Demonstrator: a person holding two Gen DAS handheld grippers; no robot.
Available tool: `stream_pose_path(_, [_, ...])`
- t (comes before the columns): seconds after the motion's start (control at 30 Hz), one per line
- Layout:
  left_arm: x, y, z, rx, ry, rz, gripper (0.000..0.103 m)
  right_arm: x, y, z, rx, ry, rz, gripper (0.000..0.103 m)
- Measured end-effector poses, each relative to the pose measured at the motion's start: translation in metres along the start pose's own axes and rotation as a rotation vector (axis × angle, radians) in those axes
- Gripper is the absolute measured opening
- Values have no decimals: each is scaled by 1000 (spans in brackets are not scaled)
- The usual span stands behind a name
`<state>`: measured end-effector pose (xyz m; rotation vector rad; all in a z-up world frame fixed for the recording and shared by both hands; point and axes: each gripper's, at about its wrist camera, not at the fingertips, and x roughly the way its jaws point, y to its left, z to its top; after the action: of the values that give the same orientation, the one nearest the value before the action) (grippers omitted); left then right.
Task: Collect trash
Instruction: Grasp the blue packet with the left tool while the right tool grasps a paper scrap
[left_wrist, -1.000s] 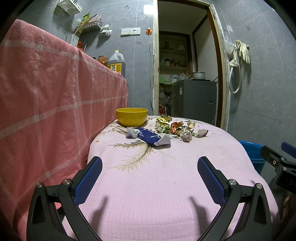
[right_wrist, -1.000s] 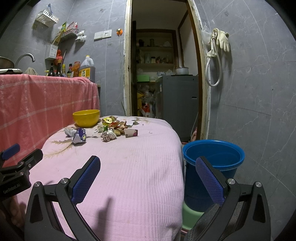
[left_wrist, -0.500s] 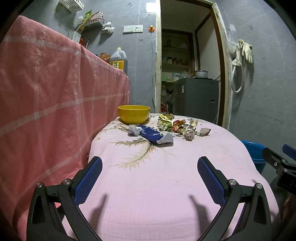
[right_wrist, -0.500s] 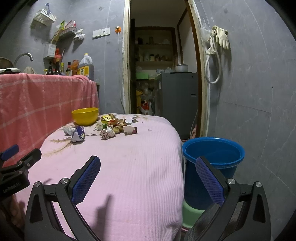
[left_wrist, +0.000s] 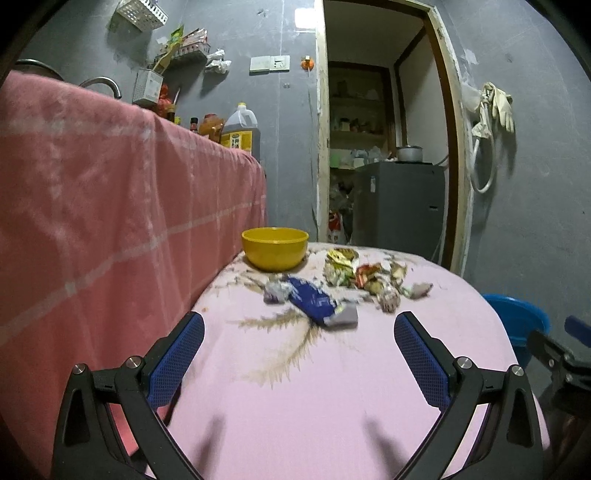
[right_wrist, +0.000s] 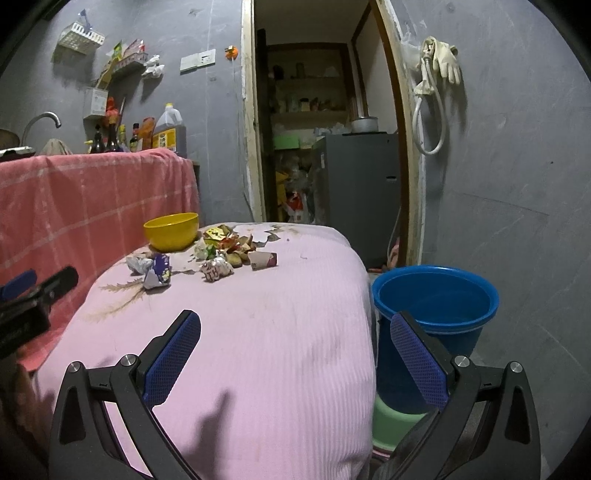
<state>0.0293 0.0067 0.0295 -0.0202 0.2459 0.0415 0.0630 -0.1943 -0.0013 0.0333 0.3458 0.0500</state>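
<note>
Blue wrapper (left_wrist: 312, 301) lies dead ahead of left gripper (left_wrist: 299, 354), long axis prob. slanting right; both grippers empty, jaws wide; right gripper (right_wrist: 295, 354) farther off.

The near half of the pink-covered surface (right_wrist: 258, 332) lies bare — open room ahead of both hand-held grippers, left (left_wrist: 299, 354) and right (right_wrist: 295, 352), each with its jaws spread wide and nothing between them. Farther in, the crumpled wrappers (right_wrist: 221, 254) lie scattered across the width, with the blue wrapper (left_wrist: 312, 301) nearest and the yellow bowl (left_wrist: 275, 248) behind at the left. The pink checked cloth (left_wrist: 110, 229) rises like a wall along the left edge. The blue bucket (right_wrist: 436, 306) stands open-topped just beside the right edge — nothing over its mouth.
</note>
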Motion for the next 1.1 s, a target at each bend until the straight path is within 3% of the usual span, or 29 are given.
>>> stream_pose_path(0.23, [21,6,27,3,-3,12,101,14,4,36,-95,-116,44,103])
stream_pose_path(0.4, [34,18,49,-31,-53,30,101,29,6,68,-122,-224,85,103])
stream_pose_path(0.7, [60,26,76,-42,-133,67,101,67,12,115,-143,-342,194,103])
stream_pose_path(0.83, [77,24,76,-28,-115,70,101,90,17,115,-173,-311,210,103])
stream_pose_path(1.1, [116,13,64,-14,60,96,101,142,12,99,-240,-106,174,103])
